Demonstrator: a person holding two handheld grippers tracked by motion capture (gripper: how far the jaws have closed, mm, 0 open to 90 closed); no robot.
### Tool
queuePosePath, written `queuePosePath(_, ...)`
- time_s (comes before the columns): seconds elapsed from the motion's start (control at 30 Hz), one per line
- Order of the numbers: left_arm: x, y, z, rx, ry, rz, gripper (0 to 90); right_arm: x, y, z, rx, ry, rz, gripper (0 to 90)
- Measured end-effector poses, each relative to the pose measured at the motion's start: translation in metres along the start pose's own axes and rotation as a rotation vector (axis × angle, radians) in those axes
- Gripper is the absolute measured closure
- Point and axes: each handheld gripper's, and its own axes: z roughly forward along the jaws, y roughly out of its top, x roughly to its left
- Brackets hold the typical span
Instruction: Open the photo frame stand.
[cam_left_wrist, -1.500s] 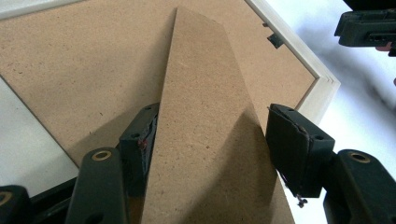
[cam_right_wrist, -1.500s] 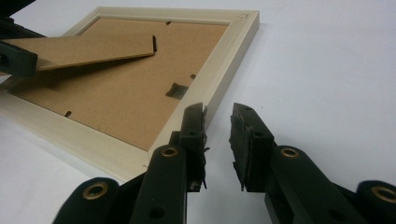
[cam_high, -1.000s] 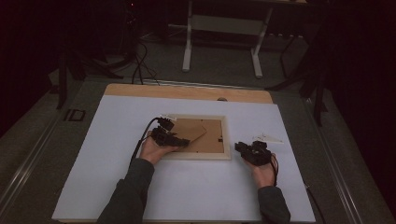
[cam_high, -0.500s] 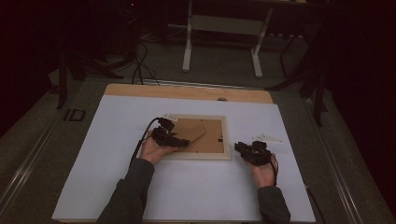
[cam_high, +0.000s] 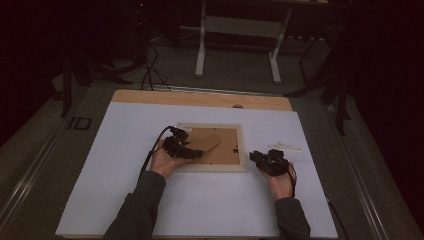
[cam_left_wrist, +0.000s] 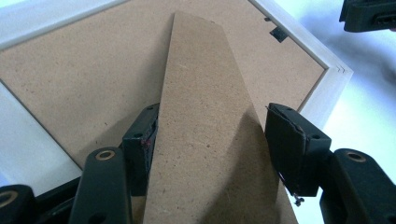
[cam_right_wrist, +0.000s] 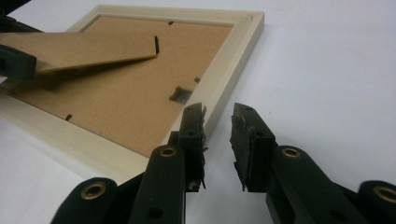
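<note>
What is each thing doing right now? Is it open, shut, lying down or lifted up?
Frame: lying face down on the table, back up.
Stand: lifted off the frame's back, tilted up.
Left gripper: open, jaws on either side of the stand.
Right gripper: open, holding nothing, beside the frame's corner.

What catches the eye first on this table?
A pale wooden picture frame lies face down mid-table on the white tabletop, its brown fibreboard back up. The left tongs straddle the frame's brown fibreboard easel stand, which is lifted off the back. The right tongs sit open beside the frame's right edge, gripping nothing.
</note>
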Motion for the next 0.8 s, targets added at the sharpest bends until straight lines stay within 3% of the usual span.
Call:
queuePosePath(0.53, -0.011, -0.001, -0.006, -0.040, 0.042, 0.071, 41.6, 0.003, 0.019, 0.017, 0.035, 0.023, -0.029, 72.2)
queuePosePath(0.8, -0.018, -0.002, -0.010, -0.066, 0.064, 0.102, 41.5, 0.001, 0.033, 0.023, 0.052, 0.007, -0.048, 70.7)
